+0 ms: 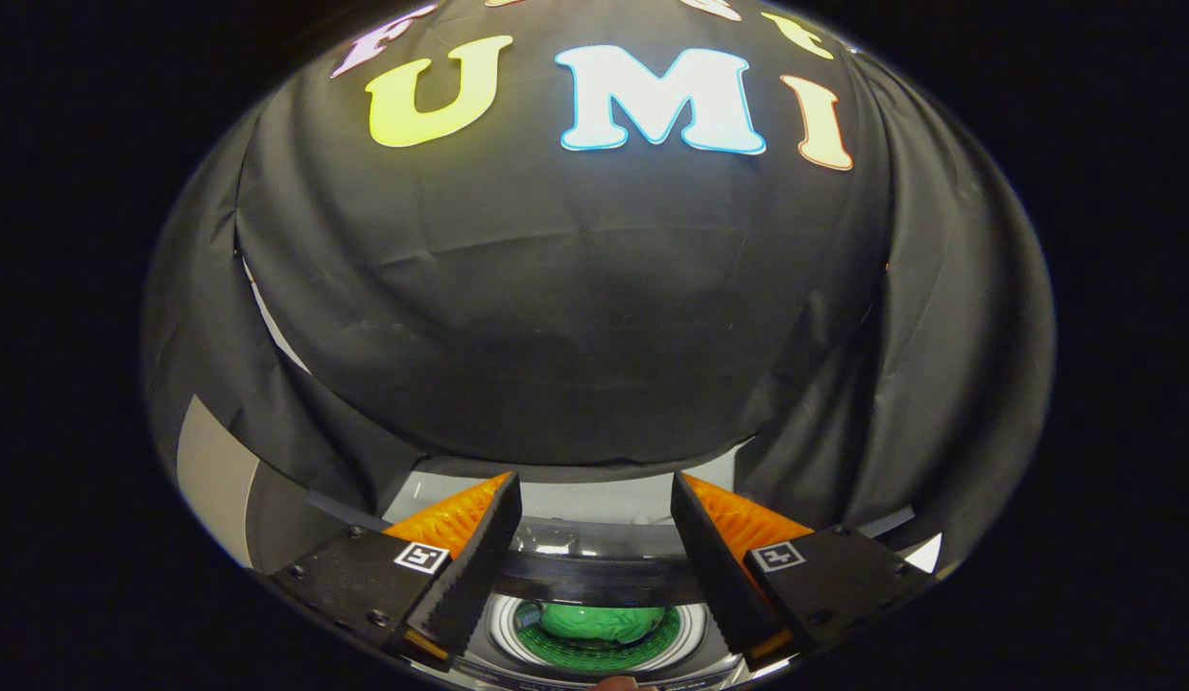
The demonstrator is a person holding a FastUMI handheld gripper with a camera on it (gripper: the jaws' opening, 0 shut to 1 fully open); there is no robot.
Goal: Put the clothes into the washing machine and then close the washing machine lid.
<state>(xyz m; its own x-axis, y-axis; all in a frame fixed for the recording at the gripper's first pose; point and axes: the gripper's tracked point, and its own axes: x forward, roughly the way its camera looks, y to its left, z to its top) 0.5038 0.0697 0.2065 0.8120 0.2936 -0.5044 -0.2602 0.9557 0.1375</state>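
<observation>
The green clothes [599,622] lie bunched inside the washing machine [594,576], down in its round drum, ringed by the drum's pale rim [503,629] and a green perforated band; the top opening shows uncovered, and a dark curved band of the machine's top edge crosses just above the drum; beyond that a pale flat panel of the machine runs up to the black cloth wall [575,317].

No brand or readable label shows on the machine; the only markings near it are two small square black-and-white tags, one on each finger body of the gripper [594,552], patterns rather than words.

The gripper hangs above the machine with its two fingers spread wide, black toothed inner faces and orange ribbed backs; nothing sits between them and neither finger touches the clothes, so the claw is released and empty; the drum and the green bundle show through the gap between the fingers, below their tips.

A small reddish-brown shape [618,683] shows at the near edge of the machine, too little of it to identify.
</observation>
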